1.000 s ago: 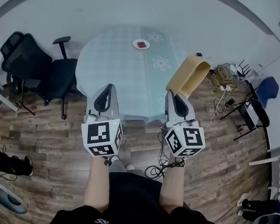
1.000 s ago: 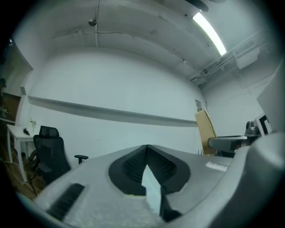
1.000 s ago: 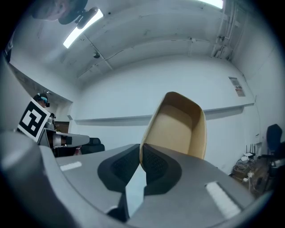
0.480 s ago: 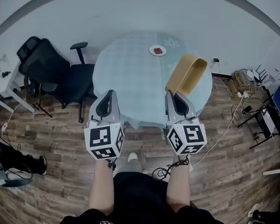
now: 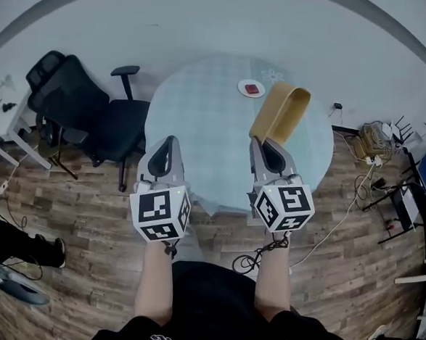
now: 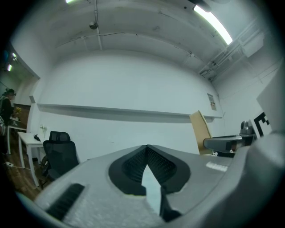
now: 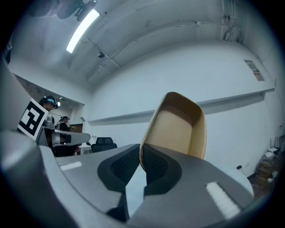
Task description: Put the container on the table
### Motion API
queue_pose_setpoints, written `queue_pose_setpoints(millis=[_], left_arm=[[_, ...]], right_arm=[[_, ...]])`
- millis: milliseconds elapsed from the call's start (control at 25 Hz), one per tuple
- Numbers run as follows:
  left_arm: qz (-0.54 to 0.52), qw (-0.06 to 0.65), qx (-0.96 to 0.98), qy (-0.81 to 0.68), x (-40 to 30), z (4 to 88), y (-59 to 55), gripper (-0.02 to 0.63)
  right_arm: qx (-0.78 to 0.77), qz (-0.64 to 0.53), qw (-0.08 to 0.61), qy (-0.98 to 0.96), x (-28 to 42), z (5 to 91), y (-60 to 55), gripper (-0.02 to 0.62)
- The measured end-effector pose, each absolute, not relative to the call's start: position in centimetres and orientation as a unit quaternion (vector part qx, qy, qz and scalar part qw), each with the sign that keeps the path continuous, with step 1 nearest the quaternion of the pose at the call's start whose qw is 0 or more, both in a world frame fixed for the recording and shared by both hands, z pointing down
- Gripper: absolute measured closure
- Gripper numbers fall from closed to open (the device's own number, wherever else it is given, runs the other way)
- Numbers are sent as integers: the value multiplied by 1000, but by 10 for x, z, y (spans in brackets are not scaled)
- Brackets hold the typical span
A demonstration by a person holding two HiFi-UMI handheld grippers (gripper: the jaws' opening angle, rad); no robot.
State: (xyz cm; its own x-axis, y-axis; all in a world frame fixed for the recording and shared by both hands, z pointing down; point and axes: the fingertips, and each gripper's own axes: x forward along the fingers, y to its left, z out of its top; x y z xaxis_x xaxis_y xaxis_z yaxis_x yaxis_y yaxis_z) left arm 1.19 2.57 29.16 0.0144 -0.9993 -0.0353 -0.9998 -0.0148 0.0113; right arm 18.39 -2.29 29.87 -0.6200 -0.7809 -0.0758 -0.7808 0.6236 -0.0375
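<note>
Left claw (image 5: pixel 165 142) is clenched on nothing, its jaws met. Beside it, the right claw (image 5: pixel 263 144) is clamped on the wall of one tan container (image 5: pixel 281 111), which is held aloft and tilted over the right side of the round bench (image 5: pixel 201 125); the container's lower end is hidden behind the jaws. Farther off, one small plate (image 5: pixel 251 88) is set on the bench, and the red item on it is too small to be identified. Two black office chairs (image 5: pixel 62 93) are seen at the left.

We are holding our forearms (image 5: pixel 150 288) out side by side, both grippers pointing far. Our left gripper (image 5: pixel 166 140) is pressing its fingers (image 6: pixel 133 165) together on nothing. Our right gripper (image 5: pixel 262 143) is clamping its fingers (image 7: pixel 156 162) on the near wall of the container (image 5: pixel 281 111), which is leaning far and right.
</note>
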Motion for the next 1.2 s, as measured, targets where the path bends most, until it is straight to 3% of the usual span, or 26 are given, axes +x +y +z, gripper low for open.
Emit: queue_pose_setpoints(millis=[360, 640, 880, 1200], left_arm=[[-7, -39, -719, 694, -84, 337, -134, 604], [-46, -97, -704, 702, -205, 380, -257, 604], [-62, -153, -694, 701, -258, 434, -302, 604], [-120, -226, -673, 694, -288, 524, -316, 604]], right_arm=[[-458, -37, 17, 888, 99, 339, -177, 566], [-459, -78, -57, 883, -15, 385, -300, 566], [-380, -98, -234, 890, -97, 482, -327, 566], [-304, -161, -422, 838, -137, 618, -325, 566]])
